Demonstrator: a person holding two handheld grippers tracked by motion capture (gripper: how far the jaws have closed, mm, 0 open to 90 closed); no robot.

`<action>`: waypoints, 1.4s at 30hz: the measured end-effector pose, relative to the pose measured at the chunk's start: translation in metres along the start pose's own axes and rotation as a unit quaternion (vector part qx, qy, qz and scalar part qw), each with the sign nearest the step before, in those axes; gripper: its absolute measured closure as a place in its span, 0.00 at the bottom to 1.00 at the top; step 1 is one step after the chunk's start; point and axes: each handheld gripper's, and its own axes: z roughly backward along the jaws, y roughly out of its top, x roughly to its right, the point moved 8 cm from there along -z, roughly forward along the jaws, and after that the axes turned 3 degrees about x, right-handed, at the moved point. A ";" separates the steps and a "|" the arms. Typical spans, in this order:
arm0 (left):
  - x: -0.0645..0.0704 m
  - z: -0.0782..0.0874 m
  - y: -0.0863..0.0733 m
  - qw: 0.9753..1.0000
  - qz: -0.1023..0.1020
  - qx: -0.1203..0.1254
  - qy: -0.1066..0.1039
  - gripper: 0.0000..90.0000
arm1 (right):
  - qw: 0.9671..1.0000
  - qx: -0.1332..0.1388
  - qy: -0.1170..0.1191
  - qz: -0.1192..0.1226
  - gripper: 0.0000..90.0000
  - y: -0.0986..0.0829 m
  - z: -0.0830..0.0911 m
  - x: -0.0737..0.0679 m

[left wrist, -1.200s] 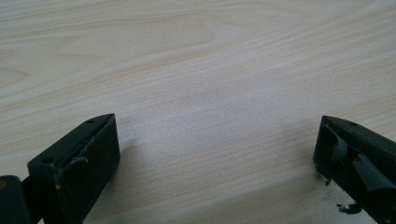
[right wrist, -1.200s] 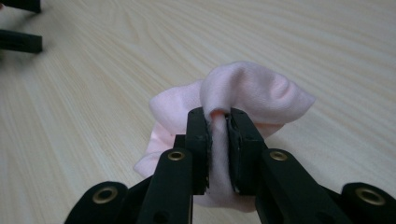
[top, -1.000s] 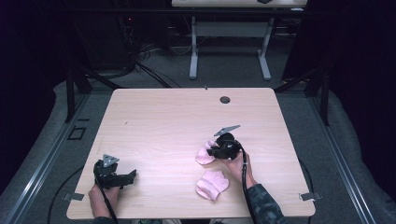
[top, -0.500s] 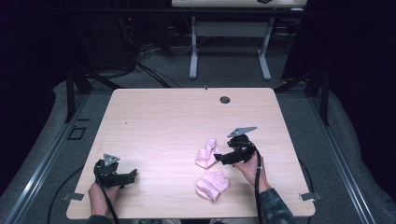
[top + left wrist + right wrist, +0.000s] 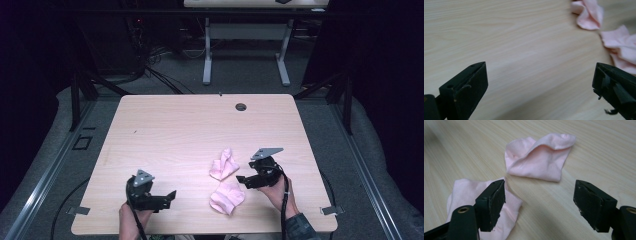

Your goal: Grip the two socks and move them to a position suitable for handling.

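Two small pale pink cotton socks lie on the right half of the light wood-grain table, toward the person's edge. The farther pink sock is crumpled, with a fold standing up along its top; in the right gripper view that fold reads as a raised ridge running to one corner. The nearer pink sock lies flatter just in front of it, and the two sit close together, though whether their edges touch cannot be told.

The right gripper is held just beside the socks on their right, pointing left toward the gap between them. Its jaws stand wide apart with nothing between them; in its own view the left jaw overlaps the nearer sock while the right jaw is over bare wood. The left gripper rests low near the front edge, well apart from the socks, its jaws likewise spread and empty, aimed across the table at them.

Judged from how things lie, the work looks like pairing or folding the socks and appears barely begun: neither sock is flattened, aligned or stacked, and neither is held. Straightening each, laying one on the other and folding would all remain.

The nearer sock is partly covered by a jaw in the right gripper view and cut off at the edge of the left gripper view, so its full outline, and which end is toe or cuff, stays unclear.
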 end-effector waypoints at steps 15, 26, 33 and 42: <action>0.099 -0.043 -0.012 0.992 -0.066 -0.041 -0.095 0.18 | 0.999 -0.029 0.025 0.024 0.47 -0.021 -0.024 -0.022; 0.124 -0.066 -0.008 0.989 -0.104 -0.056 -0.090 0.36 | 0.999 -0.038 0.025 0.029 0.58 -0.027 -0.033 -0.023; 0.128 -0.070 -0.013 0.987 -0.115 -0.068 -0.085 0.56 | 0.998 -0.044 0.026 0.034 0.69 -0.031 -0.035 -0.025; 0.132 -0.071 -0.015 0.985 -0.148 -0.061 -0.068 0.80 | 0.998 -0.040 0.037 0.034 0.89 -0.033 -0.035 -0.030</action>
